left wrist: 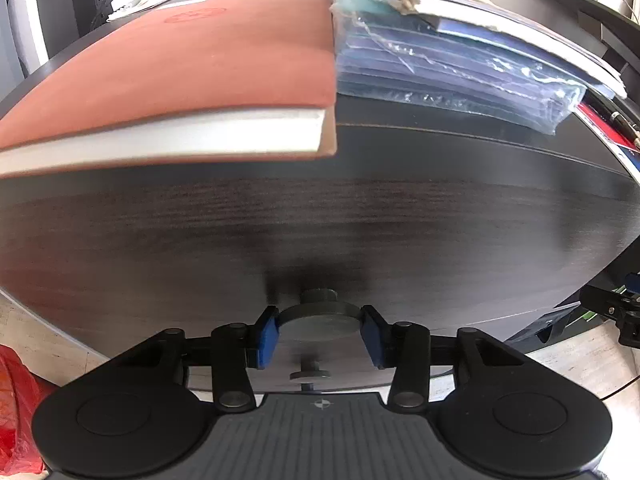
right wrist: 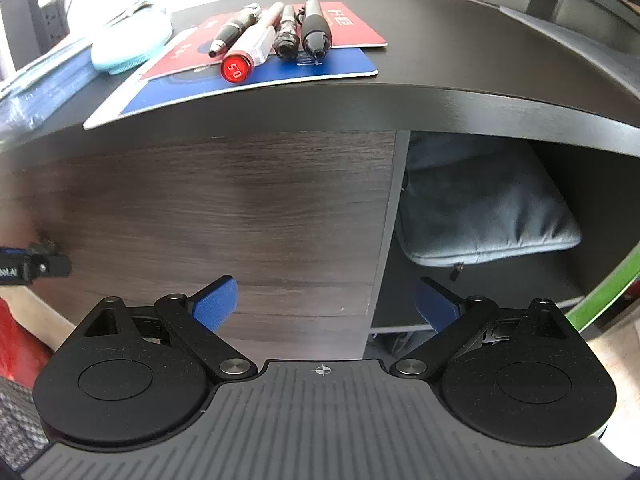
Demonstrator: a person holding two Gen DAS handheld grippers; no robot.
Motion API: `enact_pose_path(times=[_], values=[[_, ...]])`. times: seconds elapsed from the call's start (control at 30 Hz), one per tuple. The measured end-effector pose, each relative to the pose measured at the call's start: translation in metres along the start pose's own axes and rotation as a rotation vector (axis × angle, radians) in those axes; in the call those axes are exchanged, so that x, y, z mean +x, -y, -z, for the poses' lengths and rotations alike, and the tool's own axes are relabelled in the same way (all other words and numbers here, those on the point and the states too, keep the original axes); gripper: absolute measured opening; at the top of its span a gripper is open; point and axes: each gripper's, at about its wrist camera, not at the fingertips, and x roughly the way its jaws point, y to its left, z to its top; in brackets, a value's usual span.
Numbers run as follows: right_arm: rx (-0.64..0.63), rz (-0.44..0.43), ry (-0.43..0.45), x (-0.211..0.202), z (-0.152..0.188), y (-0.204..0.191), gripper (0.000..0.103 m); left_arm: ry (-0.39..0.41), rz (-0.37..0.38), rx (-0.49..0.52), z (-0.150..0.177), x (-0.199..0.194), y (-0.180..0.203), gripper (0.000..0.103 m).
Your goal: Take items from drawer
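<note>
Left wrist view: the left gripper (left wrist: 319, 336) has its blue pads clamped on the round metal knob (left wrist: 319, 320) of the dark wood drawer front (left wrist: 320, 220), at 6 o'clock. A red-brown notebook (left wrist: 180, 68) lies on the desk top at 10 o'clock. In the right wrist view, the right gripper (right wrist: 326, 308) hangs with jaws wide apart before the drawer front; pens (right wrist: 272, 32) rest on cards at 12 o'clock.

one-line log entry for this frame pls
stage: drawer shut | left hand-held gripper: shut on round grey metal drawer knob | right hand-held gripper: open, empty, facing dark wood drawer front
</note>
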Motion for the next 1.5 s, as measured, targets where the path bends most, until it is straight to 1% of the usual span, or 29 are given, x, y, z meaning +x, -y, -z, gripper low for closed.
enact_pose_path(times=[0.3,0.43,0.57,0.63,0.77,0.8,0.9,1.13,1.37,1.5], values=[[-0.077,-0.015,0.051,0.010,-0.008,0.003,0.098,-0.004,-0.003,0.016,0.000,-0.001,0.001,0.042],[-0.091,-0.044,0.072,0.010,-0.014,0.005,0.097,-0.003,-0.009,0.035,0.000,-0.002,0.003,0.042],[-0.134,-0.095,0.065,0.011,-0.018,0.002,0.087,0.000,-0.006,0.054,0.001,-0.002,0.002,0.041],[-0.143,-0.084,0.057,0.011,-0.019,0.000,0.086,0.003,-0.002,0.063,0.002,-0.003,0.001,0.041],[-0.182,-0.050,0.037,0.010,-0.020,-0.001,0.075,0.014,-0.008,0.081,0.005,-0.003,0.002,0.041],[-0.188,-0.047,0.029,0.010,-0.022,-0.002,0.074,0.018,-0.012,0.087,0.006,-0.003,0.002,0.041],[-0.185,-0.048,0.013,0.009,-0.023,-0.002,0.073,0.030,-0.017,0.098,0.009,-0.005,0.003,0.041],[-0.209,-0.028,-0.004,0.004,-0.020,-0.006,0.074,0.027,-0.011,0.105,0.018,-0.012,0.000,0.041],[-0.227,-0.007,-0.021,-0.010,-0.008,-0.012,0.074,0.019,-0.012,0.128,0.039,-0.027,0.001,0.041],[-0.230,-0.003,-0.027,-0.024,0.006,-0.015,0.074,0.011,-0.013,0.149,0.054,-0.037,0.001,0.041]])
